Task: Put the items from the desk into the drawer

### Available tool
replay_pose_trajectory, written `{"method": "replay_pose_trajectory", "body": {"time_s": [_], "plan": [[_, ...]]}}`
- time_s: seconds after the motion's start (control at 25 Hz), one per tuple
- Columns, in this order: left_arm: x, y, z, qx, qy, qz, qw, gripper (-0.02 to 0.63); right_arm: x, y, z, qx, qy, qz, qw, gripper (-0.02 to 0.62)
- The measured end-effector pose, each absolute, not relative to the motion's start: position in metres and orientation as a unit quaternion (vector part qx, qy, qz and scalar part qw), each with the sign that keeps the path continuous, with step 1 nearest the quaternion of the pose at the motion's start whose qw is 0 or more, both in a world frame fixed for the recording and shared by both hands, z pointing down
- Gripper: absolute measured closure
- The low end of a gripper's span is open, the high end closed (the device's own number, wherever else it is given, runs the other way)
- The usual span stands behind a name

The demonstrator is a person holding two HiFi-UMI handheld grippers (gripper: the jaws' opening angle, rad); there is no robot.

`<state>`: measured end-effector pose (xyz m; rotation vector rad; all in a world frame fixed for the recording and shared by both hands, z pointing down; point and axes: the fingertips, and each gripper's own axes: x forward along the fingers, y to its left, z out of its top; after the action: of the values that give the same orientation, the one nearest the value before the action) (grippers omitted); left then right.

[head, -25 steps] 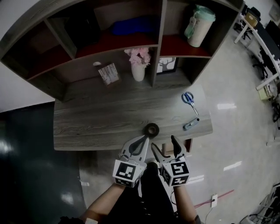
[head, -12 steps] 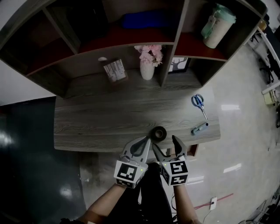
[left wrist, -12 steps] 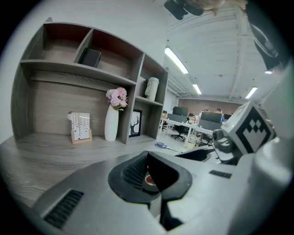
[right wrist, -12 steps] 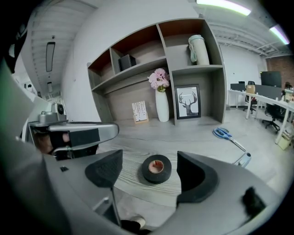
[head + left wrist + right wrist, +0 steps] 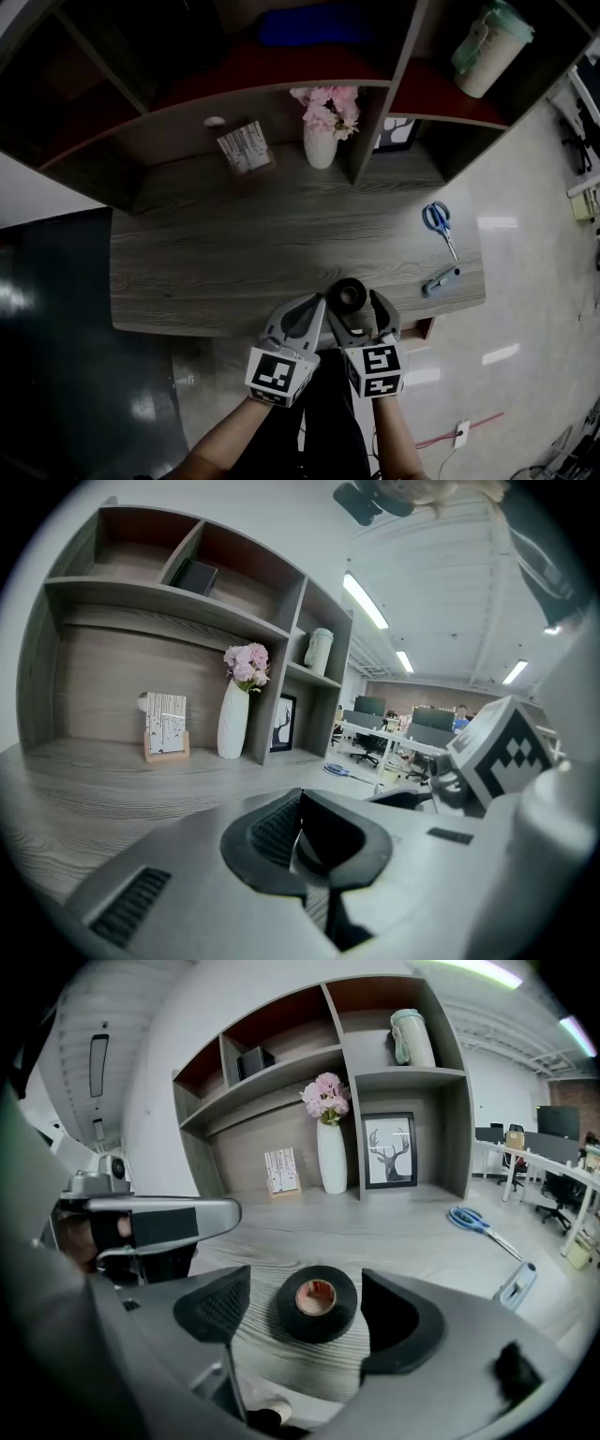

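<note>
Both grippers are held side by side at the near edge of the surface [image 5: 206, 253], pointing forward. The right gripper [image 5: 356, 314] has its jaws spread, with the black tape roll [image 5: 317, 1303] lying flat between them, untouched. The left gripper [image 5: 305, 317], just to its left, has its jaws pressed together with nothing between them. Scissors [image 5: 437, 220] and a small blue-grey tool [image 5: 441, 279] lie well to the right.

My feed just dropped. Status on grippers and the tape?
Right gripper open, jaws either side of tape roll, not touching. Left gripper shut, empty. Scissors well clear, nothing blocking.
</note>
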<state>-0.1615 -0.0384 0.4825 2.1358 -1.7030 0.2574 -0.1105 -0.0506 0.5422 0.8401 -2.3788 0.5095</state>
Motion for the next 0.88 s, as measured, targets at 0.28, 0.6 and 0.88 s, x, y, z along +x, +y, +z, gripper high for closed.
{"method": "replay_pose_trajectory", "body": {"time_s": [0.28, 0.6, 0.88], "plan": [[-0.165, -0.045, 0.496, 0.771, -0.601, 0.074, 0.197, 0.597, -0.117, -0.06, 0.565, 0.317, -0.879, 0.185, 0.303, 0.242], [-0.172, -0.047, 0.512, 0.767, -0.599, 0.095, 0.21, 0.597, -0.119, -0.065, 0.584, 0.336, -0.86, 0.179, 0.34, 0.244], [-0.171, -0.046, 0.512, 0.766, -0.601, 0.083, 0.211, 0.597, -0.119, -0.066, 0.589, 0.339, -0.849, 0.179, 0.363, 0.244]]}}
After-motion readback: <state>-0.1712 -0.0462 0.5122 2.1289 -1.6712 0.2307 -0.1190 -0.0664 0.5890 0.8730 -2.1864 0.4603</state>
